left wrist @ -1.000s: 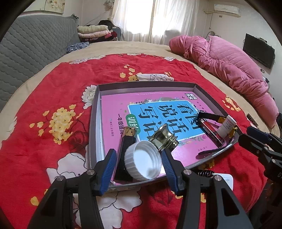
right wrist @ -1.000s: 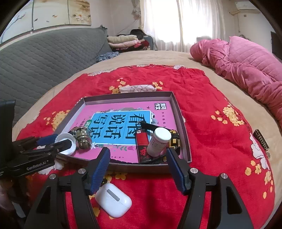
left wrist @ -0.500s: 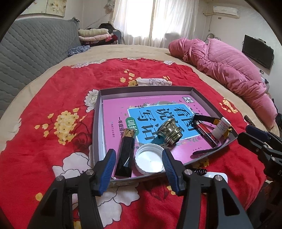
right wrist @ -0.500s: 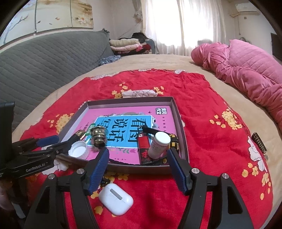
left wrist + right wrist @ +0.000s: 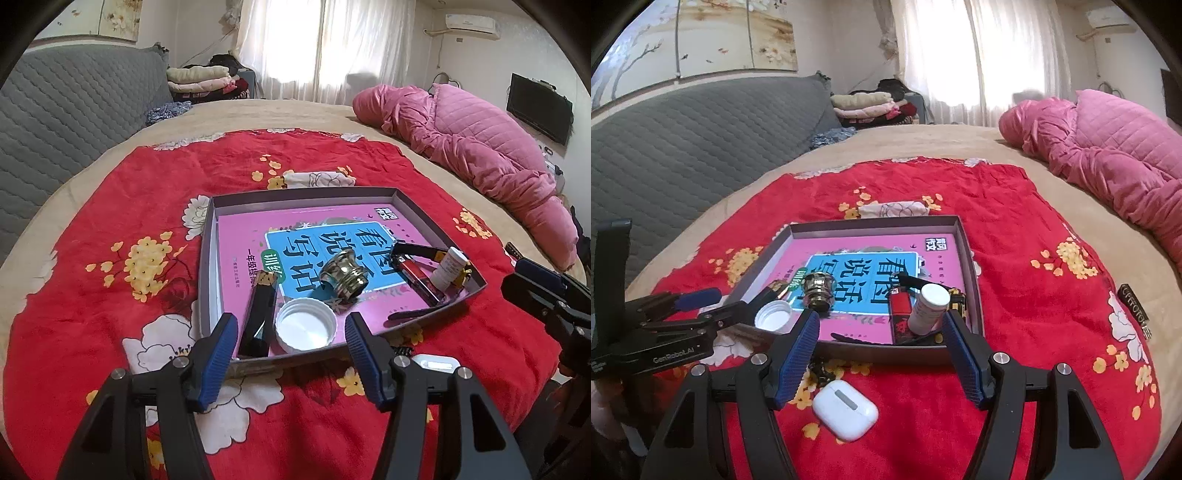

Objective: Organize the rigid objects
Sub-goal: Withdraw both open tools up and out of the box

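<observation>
1. Since a second ago my left gripper (image 5: 288, 332) has let go of the white ribbed plastic bottle cap (image 5: 306, 328) and drawn back; the cap now lies open side up inside the shallow grey cardboard tray (image 5: 206, 258), at its near edge, and the jaws stand wide apart with nothing between them.
2. My right gripper (image 5: 879, 347) is likewise spread and empty, hovering above the glossy white earbud case (image 5: 845, 410), which sits on the red floral blanket (image 5: 1015, 221) just outside the tray's near wall.
3. I judge that case to be the next thing to tidy: light, stiff, but smooth and rounded, so likely to squirt out of the pads. I would pinch it across its short, flatter sides, low down.
4. Inside the tray, on a pink and blue workbook (image 5: 314, 229): a black glossy oblong with a gold end (image 5: 258, 317) beside the cap, a brass metal knob (image 5: 343, 273) tipped on its side in the middle, and at the right corner a red lighter (image 5: 899, 314), a small white pill bottle (image 5: 929, 306) and a black clip-like piece (image 5: 413, 251) crowded together.
5. The knob looks heavy and free to roll.
</observation>
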